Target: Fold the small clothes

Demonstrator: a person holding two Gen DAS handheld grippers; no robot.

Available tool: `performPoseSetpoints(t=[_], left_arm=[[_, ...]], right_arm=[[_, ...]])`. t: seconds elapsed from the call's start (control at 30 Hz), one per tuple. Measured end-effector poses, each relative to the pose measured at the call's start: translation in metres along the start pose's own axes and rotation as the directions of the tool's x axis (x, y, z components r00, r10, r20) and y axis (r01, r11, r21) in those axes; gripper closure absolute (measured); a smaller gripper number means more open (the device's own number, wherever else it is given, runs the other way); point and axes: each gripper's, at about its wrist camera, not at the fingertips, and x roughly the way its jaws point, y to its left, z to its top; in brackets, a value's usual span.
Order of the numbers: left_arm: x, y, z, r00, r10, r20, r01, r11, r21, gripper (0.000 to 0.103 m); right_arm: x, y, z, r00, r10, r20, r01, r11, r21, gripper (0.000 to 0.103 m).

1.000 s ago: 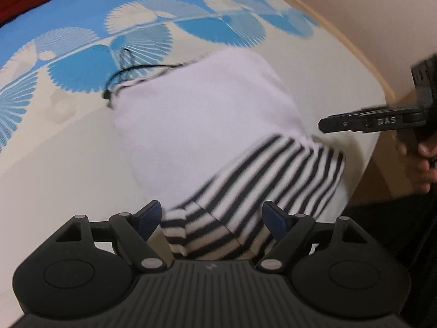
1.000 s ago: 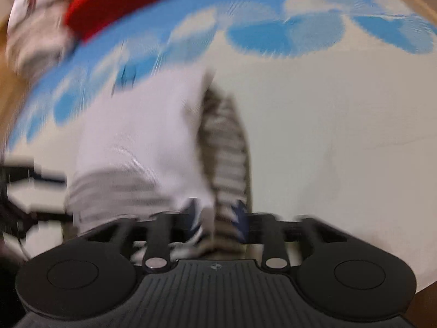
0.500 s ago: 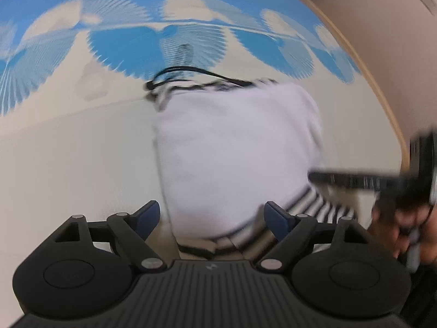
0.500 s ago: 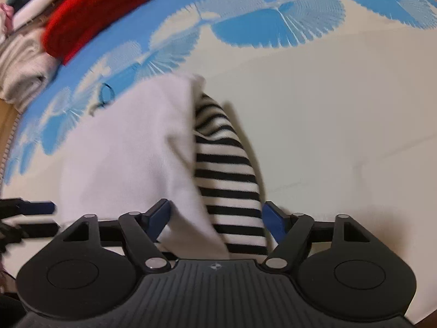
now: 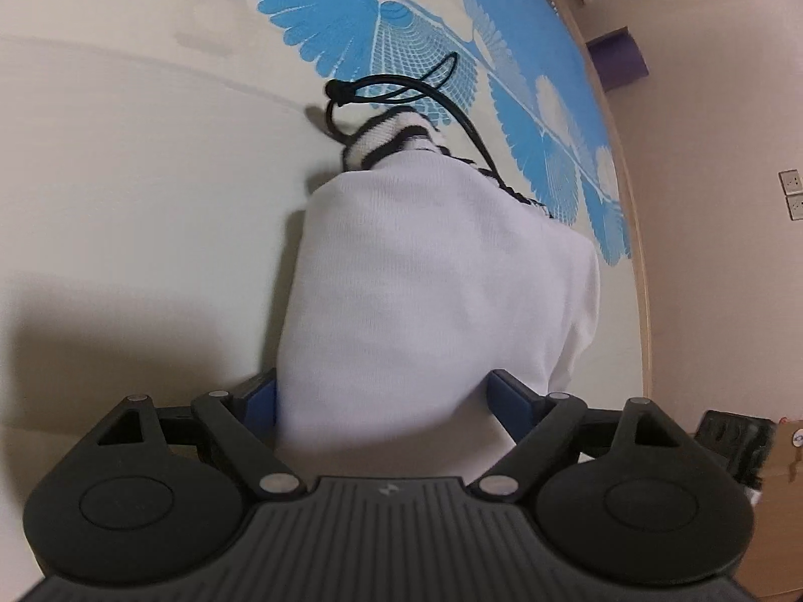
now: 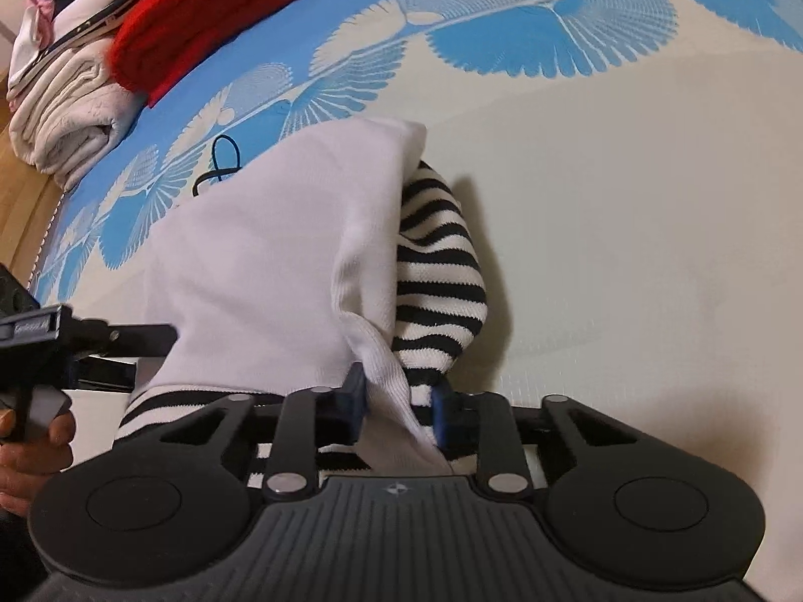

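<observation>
Right tool (image 6: 396, 409) is pinching the striped-and-white garment's (image 6: 281, 251) near corner to carry a fold; left tool (image 5: 384, 401) is straddling its other edge, spread wide, on the mat (image 6: 627, 200).

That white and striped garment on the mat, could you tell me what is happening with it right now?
A person is folding it with two handheld grippers. The right gripper is shut on the white and striped garment at its near edge. The left gripper is open, its fingers straddling the white cloth. A black cord trails from the far end, and folded clothes are stacked at the mat's edge.
</observation>
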Motion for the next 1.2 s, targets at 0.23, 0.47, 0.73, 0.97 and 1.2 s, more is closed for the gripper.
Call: performPoseSetpoints(t=[0.23, 0.47, 0.73, 0.97, 1.2], left_arm=[[-0.031, -0.024, 0.01, 0.991, 0.029, 0.131, -0.047, 0.99, 0.131, 0.058], [-0.1, -0.009, 0.047, 0.929, 0.098, 0.357, -0.163, 0.974, 0.158, 0.05], [-0.137, 0.015, 0.052, 0.914, 0.154, 0.376, -0.225, 0.962, 0.154, 0.041], [-0.086, 0.008, 0.033, 0.913, 0.325, 0.247, -0.397, 0.848, 0.35, 0.026], [-0.103, -0.013, 0.013, 0.915, 0.309, 0.259, -0.395, 0.819, 0.417, 0.029]], right_arm=[[-0.015, 0.005, 0.016, 0.994, 0.037, 0.1, -0.042, 0.998, 0.051, 0.092], [0.001, 0.052, 0.047, 0.962, 0.162, 0.218, -0.171, 0.985, 0.023, 0.093], [0.054, 0.095, 0.073, 0.973, 0.099, 0.21, -0.107, 0.994, 0.027, 0.094], [0.064, 0.079, 0.069, 0.991, 0.015, 0.134, -0.027, 0.996, 0.085, 0.073], [0.032, 0.089, 0.04, 0.993, 0.069, 0.098, -0.063, 0.996, -0.063, 0.039]])
